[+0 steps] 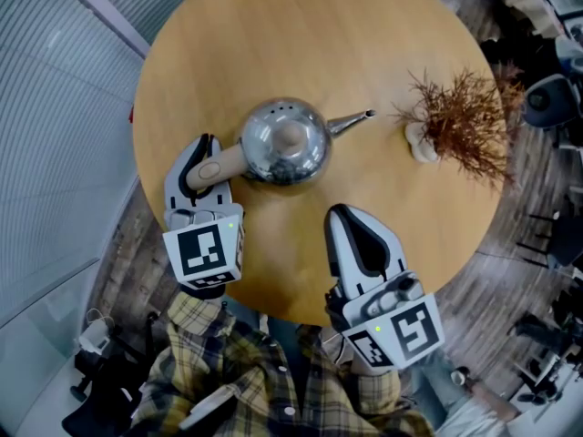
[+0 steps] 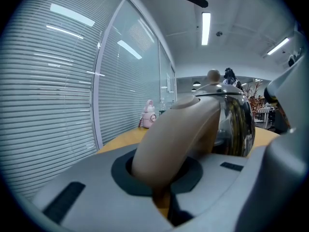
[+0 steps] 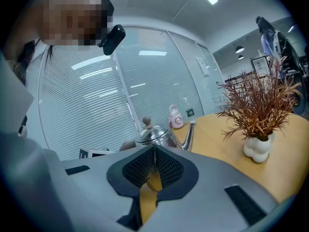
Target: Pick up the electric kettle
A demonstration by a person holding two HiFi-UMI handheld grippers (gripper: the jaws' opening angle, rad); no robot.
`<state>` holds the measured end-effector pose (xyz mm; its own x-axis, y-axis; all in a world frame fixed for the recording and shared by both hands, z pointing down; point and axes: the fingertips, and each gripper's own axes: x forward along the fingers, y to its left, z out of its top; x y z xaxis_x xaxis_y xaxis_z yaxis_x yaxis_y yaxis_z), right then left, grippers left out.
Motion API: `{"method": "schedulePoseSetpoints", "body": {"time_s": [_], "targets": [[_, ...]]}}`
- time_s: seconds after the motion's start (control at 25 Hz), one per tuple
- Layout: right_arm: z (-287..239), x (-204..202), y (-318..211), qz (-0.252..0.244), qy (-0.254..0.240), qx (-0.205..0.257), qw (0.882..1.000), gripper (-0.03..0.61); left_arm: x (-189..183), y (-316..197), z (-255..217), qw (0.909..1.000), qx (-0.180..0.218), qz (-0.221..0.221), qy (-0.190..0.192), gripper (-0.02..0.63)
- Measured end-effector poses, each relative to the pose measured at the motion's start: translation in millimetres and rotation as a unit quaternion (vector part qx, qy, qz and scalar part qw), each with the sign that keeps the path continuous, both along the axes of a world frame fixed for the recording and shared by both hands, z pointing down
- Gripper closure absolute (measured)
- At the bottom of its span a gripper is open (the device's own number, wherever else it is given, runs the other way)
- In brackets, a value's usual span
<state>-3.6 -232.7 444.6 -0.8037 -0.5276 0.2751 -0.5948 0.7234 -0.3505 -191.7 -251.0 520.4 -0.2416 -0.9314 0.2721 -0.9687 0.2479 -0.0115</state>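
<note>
Kettle [image 1: 284, 140] handle clamped by left gripper [image 1: 202, 166], right gripper [image 1: 357, 235] closed, empty

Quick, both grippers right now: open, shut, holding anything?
Left gripper: shut on the kettle handle.
Right gripper: shut, empty.

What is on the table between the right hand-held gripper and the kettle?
Nothing; the head view shows only bare table between the right hand-held gripper and the kettle.

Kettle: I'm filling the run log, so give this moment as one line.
stage: grasp | left hand-held gripper: shut on kettle handle | right hand-held gripper: shut, empty | kettle: upright on table
</note>
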Motion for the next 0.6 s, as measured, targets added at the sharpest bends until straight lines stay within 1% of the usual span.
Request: {"method": "schedulePoseSetpoints", "body": {"time_s": [0.12,0.36,0.6], "targets": [[0.3,1.0,0.8,0.001,0.001,0.000,1.000,0.540,-1.0,0.2,-0.2,1.0000,0.005,-0.004,0.007,0.592],[-0.7,4.5,0.9,0.006,0.004,0.000,1.000,0.540,-2.0,-0.2,-3.4,0.9999,0.011,-0.002,0.006,0.592],[-4.0,5.5,-1.2,0.010,0.005,0.004,1.000,0.540,-5.9,-2.5,-9.5,0.9996,0.018,0.000,0.023,0.592]]}}
